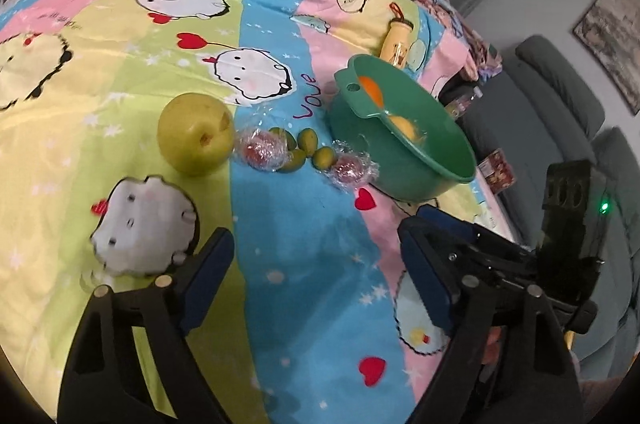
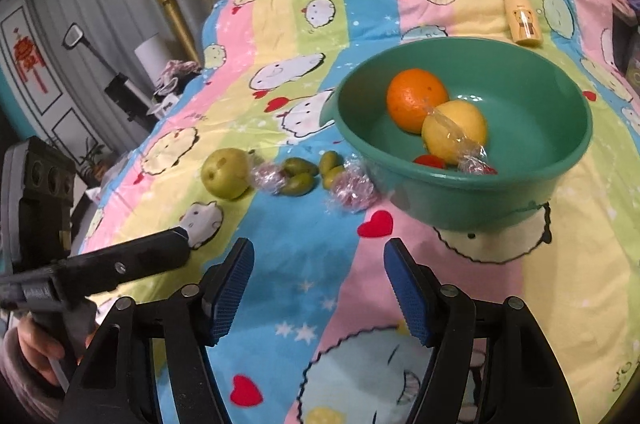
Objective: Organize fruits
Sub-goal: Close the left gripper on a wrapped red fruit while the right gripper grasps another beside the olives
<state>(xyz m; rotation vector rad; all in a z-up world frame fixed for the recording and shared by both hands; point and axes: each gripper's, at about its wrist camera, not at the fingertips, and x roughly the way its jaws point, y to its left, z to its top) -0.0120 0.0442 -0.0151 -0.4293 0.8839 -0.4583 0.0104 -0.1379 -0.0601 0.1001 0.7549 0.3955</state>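
A green bowl sits on the cartoon bedspread and holds an orange, a plastic-wrapped yellow fruit and small red wrapped fruits. Left of the bowl lie a green apple, two red fruits in clear wrap and several small green fruits. My left gripper hangs open over the cloth in front of this row, with nothing between its pads. My right gripper is also open and empty, short of the bowl and the nearer wrapped fruit.
A small yellow bottle lies behind the bowl. The bedspread drops off at the right toward a grey sofa. One left gripper finger reaches in from the left, held by a hand. Curtains hang behind.
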